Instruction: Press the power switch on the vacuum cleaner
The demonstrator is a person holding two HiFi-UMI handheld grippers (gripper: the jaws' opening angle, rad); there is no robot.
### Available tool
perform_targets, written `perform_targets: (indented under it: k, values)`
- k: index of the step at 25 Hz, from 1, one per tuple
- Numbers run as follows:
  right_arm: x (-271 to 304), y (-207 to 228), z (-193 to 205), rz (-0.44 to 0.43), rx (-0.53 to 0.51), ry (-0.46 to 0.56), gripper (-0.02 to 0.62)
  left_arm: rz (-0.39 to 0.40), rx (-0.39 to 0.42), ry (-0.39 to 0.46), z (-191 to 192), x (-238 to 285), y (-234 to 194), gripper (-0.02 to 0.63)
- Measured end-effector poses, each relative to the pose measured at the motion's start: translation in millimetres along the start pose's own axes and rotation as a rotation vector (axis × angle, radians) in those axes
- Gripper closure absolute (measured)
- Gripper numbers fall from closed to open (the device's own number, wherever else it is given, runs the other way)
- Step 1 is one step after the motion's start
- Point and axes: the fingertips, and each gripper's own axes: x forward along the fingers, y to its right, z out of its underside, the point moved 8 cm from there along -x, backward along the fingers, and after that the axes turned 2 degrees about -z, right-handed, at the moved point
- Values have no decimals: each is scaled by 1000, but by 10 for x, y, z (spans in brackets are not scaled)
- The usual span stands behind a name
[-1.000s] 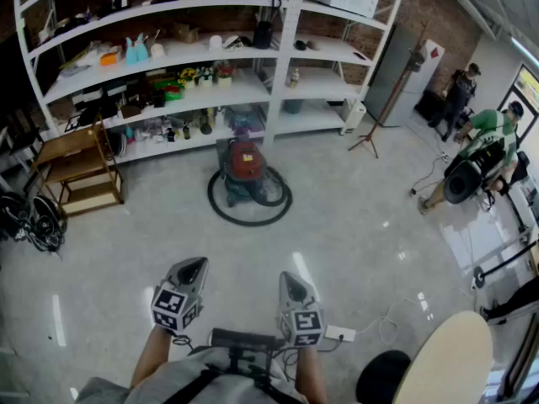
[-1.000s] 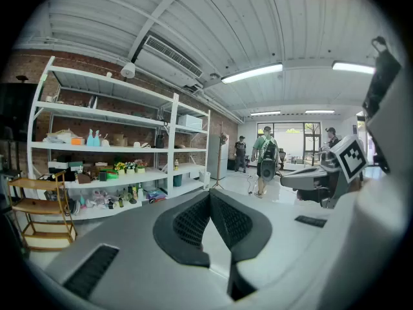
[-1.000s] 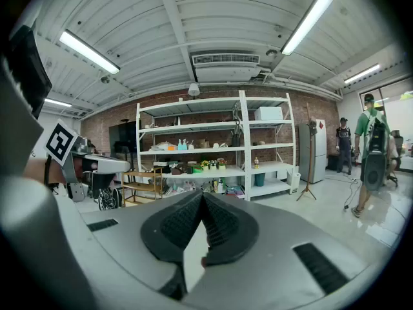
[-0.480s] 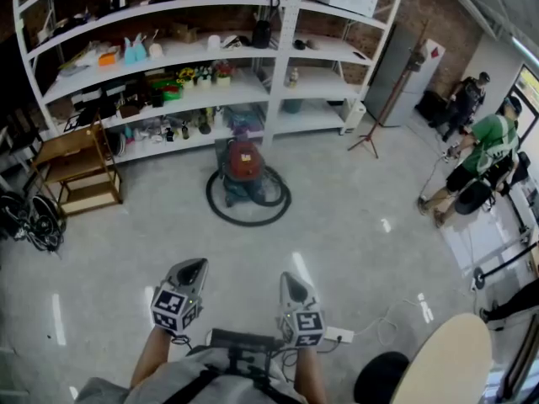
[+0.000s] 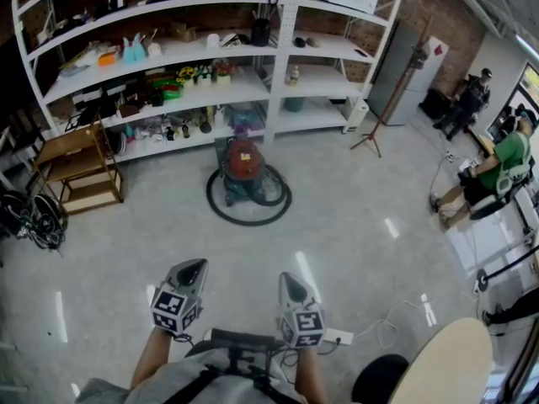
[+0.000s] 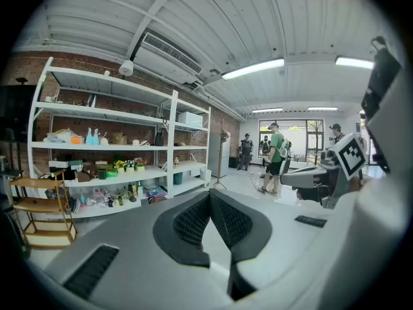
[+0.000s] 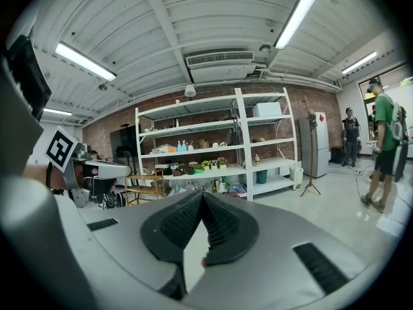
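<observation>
There are two grippers, one in each hand, held low near the person's body. The left gripper (image 5: pixel 194 265) is squeezed closed: its two black pads meet at the tips and nothing is between them. The right gripper (image 5: pixel 291 281) is closed the same way and is also holding nothing. Both point out across the floor (image 5: pixel 354 234).

There is one vacuum cleaner (image 5: pixel 244 163). It has a red top and it stands on the floor just in front of the white shelves (image 5: pixel 286 74), well apart from both grippers. One black hose (image 5: pixel 249 219) lies in a ring around it on the floor.

The white shelves have two parts side by side, full of small things. One wooden rack (image 5: pixel 80 171) stands at the left. One white power strip (image 5: pixel 339 336) lies on the floor just beside the right gripper.

Two other people are at the right side of the room. One person in a green shirt (image 5: pixel 508 160) is near the right edge. One person in dark clothes (image 5: pixel 472 99) stands farther back.

Since a second ago, the person in the green shirt has moved closer to the right edge. The grippers, the vacuum cleaner and the hose are in the same places as before, and both grippers were closed then too.
</observation>
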Motion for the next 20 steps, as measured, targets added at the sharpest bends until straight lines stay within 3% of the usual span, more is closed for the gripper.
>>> perform_targets:
  k: [9,20]
  values:
    - [-25,158,14,-47,-5,5,583,-26,3,-1,19,19,218,598]
    - [104,182,64,-80,-15,-13,584,-65,-12,1,34,51,150,598]
